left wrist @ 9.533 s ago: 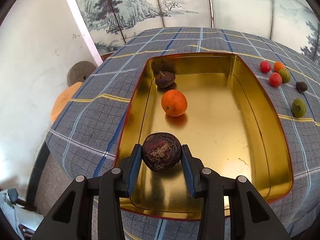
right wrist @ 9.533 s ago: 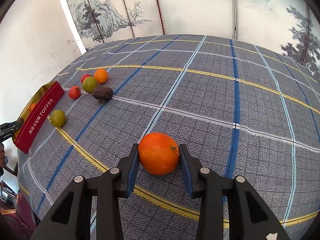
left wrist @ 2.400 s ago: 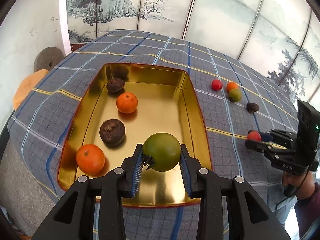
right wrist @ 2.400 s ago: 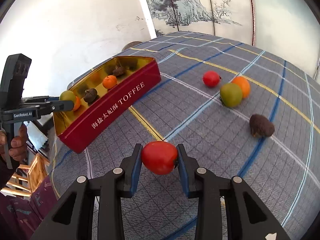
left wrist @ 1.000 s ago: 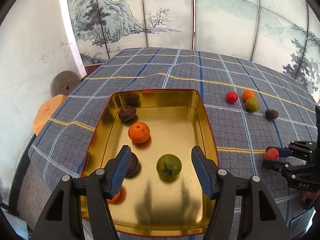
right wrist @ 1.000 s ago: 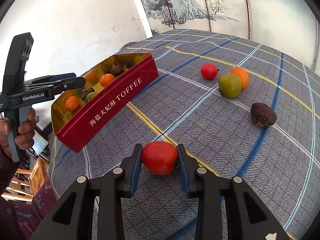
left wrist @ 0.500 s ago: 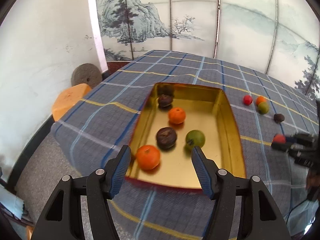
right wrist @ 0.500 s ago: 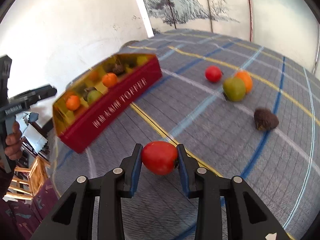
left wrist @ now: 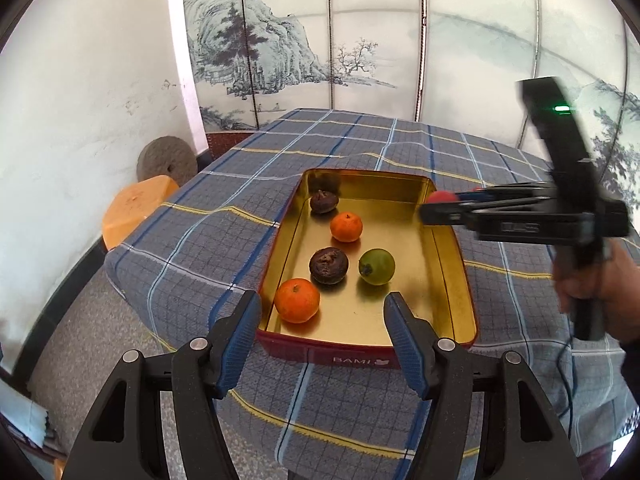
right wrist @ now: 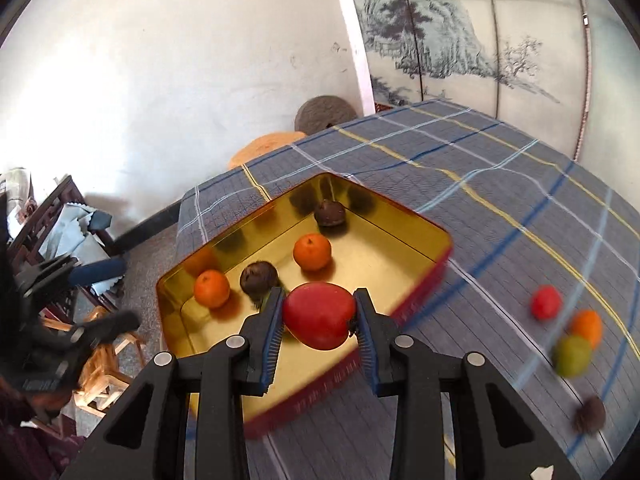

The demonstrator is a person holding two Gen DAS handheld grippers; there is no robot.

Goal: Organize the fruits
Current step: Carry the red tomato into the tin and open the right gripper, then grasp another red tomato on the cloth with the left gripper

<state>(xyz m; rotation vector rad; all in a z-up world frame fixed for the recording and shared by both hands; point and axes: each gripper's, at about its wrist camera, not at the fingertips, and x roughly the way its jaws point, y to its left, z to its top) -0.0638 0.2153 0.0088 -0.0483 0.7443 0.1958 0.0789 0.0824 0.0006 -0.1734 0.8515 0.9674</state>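
Note:
A gold-lined red tin (left wrist: 448, 248) (right wrist: 424, 232) sits on the checked tablecloth and holds two oranges (left wrist: 298, 300), two dark wrinkled fruits (left wrist: 329, 265) and a green fruit (left wrist: 377, 266). My left gripper (left wrist: 322, 330) stands open and empty before the tin's near wall. My right gripper (right wrist: 318, 322) is shut on a red tomato (right wrist: 319, 315) and hangs over the tin's near edge. In the left wrist view the right gripper (left wrist: 430, 210) reaches in from the right, the tomato (left wrist: 440, 197) at its tip over the tin's far right corner.
On the cloth right of the tin lie a red fruit (right wrist: 546, 301), an orange (right wrist: 587, 327), a green fruit (right wrist: 573, 356) and a dark fruit (right wrist: 590, 421). A person's hand (left wrist: 600, 284) grips the right tool. An orange stool (left wrist: 134, 206) and a stone disc (left wrist: 167, 159) stand beyond the table's left edge.
My right gripper has swung left with the tomato, from over the bare cloth to over the tin. My left gripper, open throughout, has drawn back from above the tin to in front of it.

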